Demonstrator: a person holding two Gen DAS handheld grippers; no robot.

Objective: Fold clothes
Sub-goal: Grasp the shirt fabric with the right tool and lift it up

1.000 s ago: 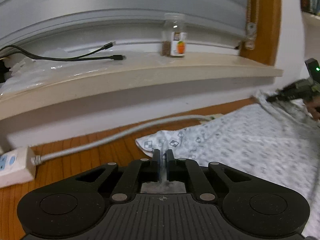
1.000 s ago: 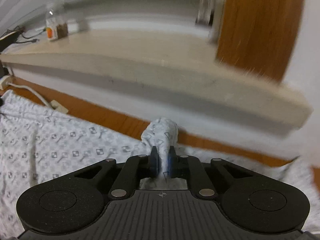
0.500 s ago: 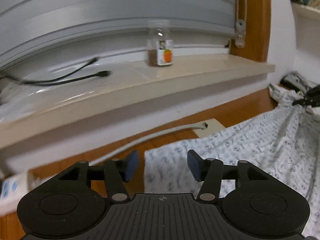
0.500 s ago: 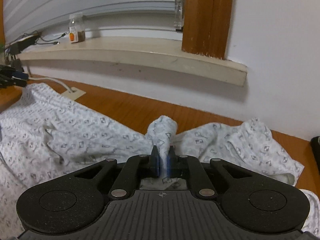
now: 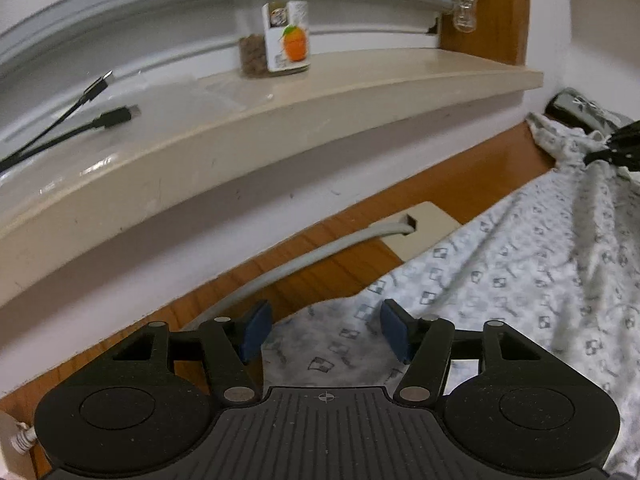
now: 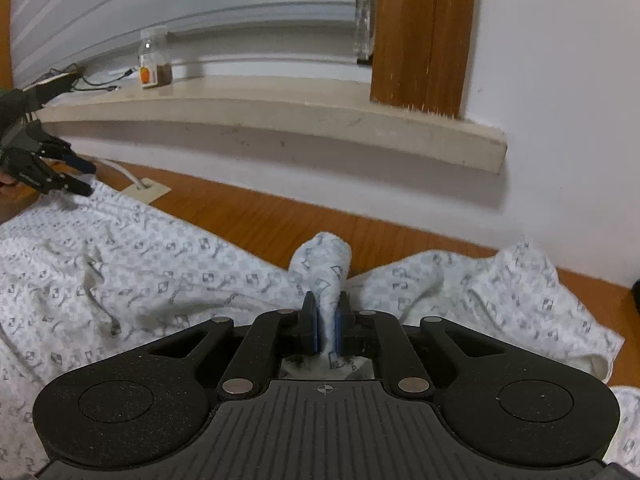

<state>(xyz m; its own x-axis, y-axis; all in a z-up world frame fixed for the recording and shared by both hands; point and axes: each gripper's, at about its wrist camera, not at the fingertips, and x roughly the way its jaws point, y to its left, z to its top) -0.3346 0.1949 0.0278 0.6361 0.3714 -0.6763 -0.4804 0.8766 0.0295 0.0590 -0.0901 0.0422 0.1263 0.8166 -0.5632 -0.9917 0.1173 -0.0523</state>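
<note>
A white garment with a small grey square print (image 5: 520,272) lies spread on the wooden table (image 5: 460,188). My left gripper (image 5: 326,328) hovers over its near corner with its jaws opening; the cloth lies under the gap and the blue pads do not touch it. My right gripper (image 6: 327,320) is shut on a bunched fold of the garment (image 6: 180,272), which sticks up past the fingertips. The left gripper (image 6: 76,176) shows at the far left of the right wrist view. The right gripper (image 5: 612,148) is partly visible at the left wrist view's right edge.
A beige window sill (image 5: 360,92) runs behind the table and carries a clear jar with an orange label (image 5: 276,36) and black cables (image 5: 80,120). A grey cord (image 5: 304,260) enters a beige plate (image 5: 428,232) beside the cloth. A wooden frame post (image 6: 420,40) stands at the right.
My left gripper let go of the garment corner, opened wide and shifted right along the cloth's edge. My right gripper moved sideways, still holding its fold.
</note>
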